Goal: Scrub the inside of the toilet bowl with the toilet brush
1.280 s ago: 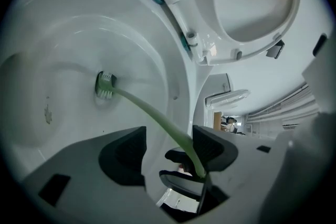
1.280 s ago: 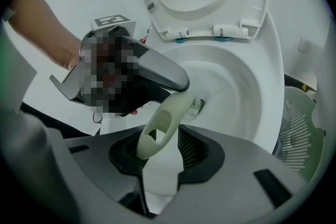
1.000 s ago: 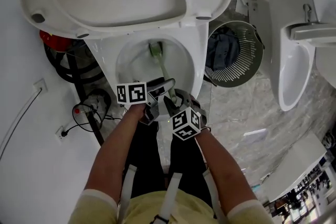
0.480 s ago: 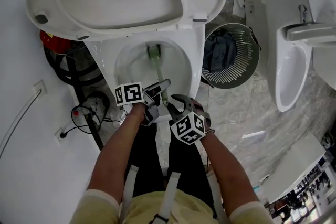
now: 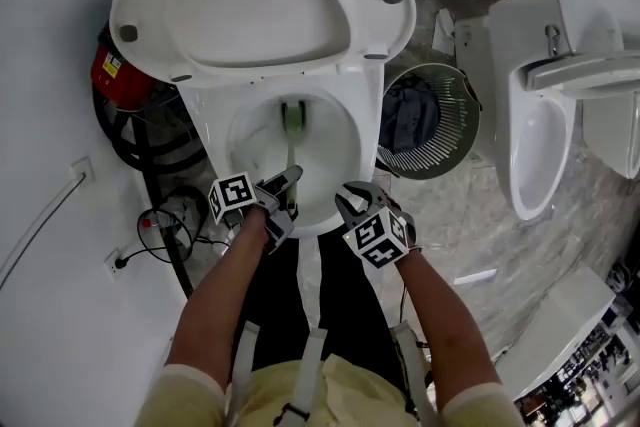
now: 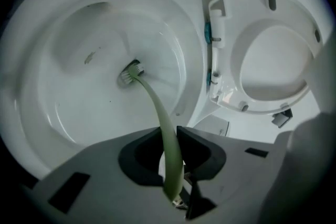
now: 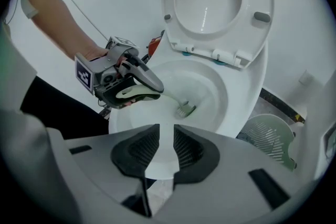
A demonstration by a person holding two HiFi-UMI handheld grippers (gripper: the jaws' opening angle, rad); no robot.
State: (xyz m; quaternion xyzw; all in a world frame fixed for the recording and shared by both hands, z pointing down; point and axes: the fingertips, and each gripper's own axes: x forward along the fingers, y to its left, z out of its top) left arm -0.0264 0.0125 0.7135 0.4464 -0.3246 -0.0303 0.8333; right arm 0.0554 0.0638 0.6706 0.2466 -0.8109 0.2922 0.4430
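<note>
Left hand-held gripper (image 5: 287,185) pinches the toilet brush (image 5: 291,137) handle, jaws just closed in on it, forearm reaching down over the bowl front. Brush head low inside toilet bowl (image 5: 368,140). Right hand-held gripper (image 5: 350,202) just beside, jaws narrowing, still apart, nothing between. Lid (image 5: 260,5) raised. Wastebasket (image 5: 445,125) and urinal (image 5: 535,140) at right, marble floor (image 5: 470,225).

The left tool (image 5: 285,183) just closed onto toilet brush (image 6: 157,113); right tool (image 5: 349,202) (nothing between) narrowing, jaws apart
</note>
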